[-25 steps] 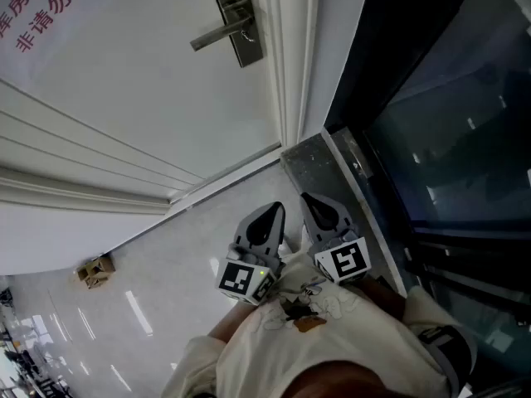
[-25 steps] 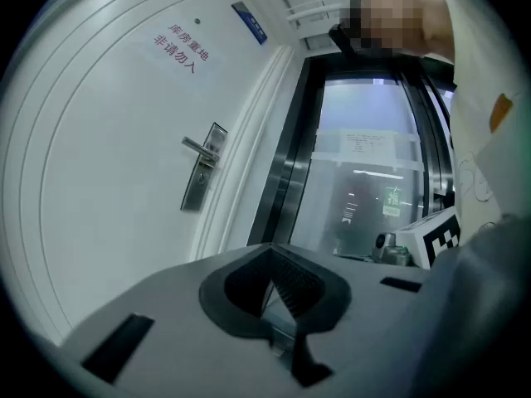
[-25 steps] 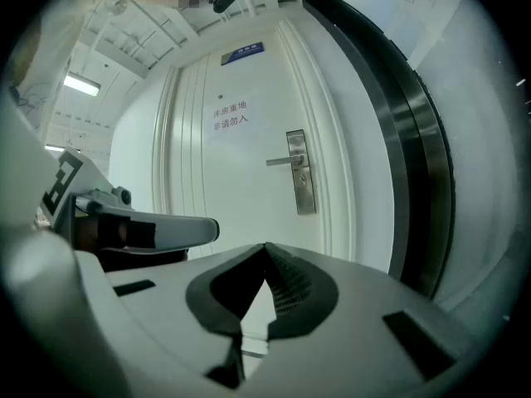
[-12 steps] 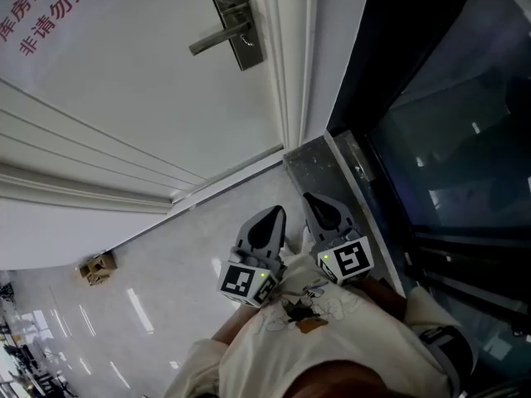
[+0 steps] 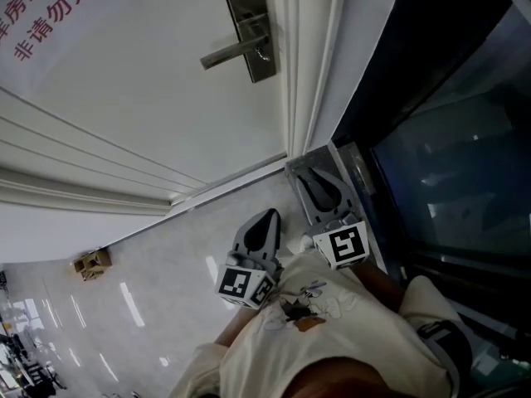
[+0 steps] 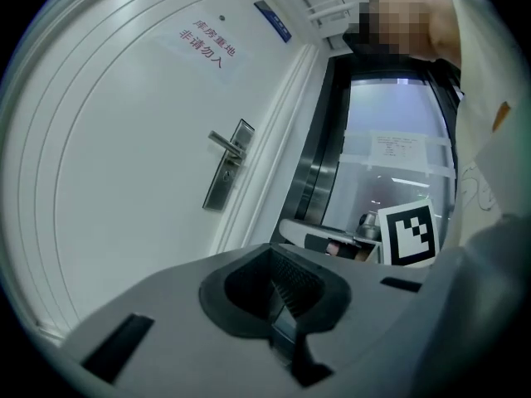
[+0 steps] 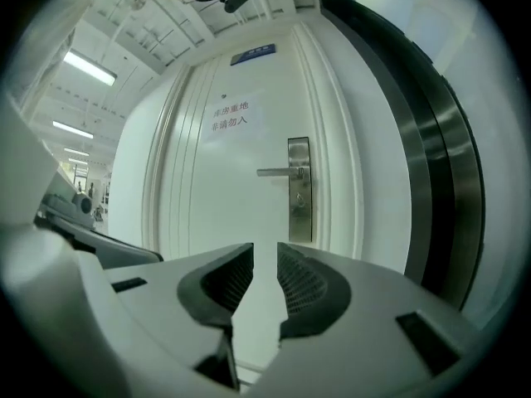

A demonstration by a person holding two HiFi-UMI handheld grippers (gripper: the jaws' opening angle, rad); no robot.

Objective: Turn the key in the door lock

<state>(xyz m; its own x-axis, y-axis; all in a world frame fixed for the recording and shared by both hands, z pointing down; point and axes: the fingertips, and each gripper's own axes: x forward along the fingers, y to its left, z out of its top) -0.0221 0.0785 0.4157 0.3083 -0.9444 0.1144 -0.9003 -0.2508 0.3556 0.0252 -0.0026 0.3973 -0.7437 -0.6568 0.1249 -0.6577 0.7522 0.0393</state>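
The white door point(image 5: 149, 106) bears a steel lock plate point(image 5: 251, 25) with a lever handle point(image 5: 232, 53); a small key point(image 5: 264, 54) seems to hang at the plate, too small to be sure. In the right gripper view the lock plate point(image 7: 299, 189) and handle point(image 7: 280, 172) stand straight ahead, well beyond the jaws. My right gripper point(image 7: 265, 255) is opening, with nothing between its pads. It reaches ahead of the left gripper point(image 5: 265, 222) toward the door's foot point(image 5: 319, 185). The left gripper point(image 6: 278, 274) is shut and holds nothing; the lock plate point(image 6: 222, 172) lies far off to its left.
A dark metal frame with glass panels point(image 5: 440, 139) runs along the right of the door. A grey stone block point(image 5: 309, 159) sits at the frame's foot. A small cardboard box point(image 5: 91, 262) lies on the glossy floor at left. A red-lettered notice point(image 5: 41, 15) is on the door.
My right gripper has moved forward toward the door's foot and its jaws have parted. The left gripper shifted slightly. The lock plate sits a little further right in the head view.
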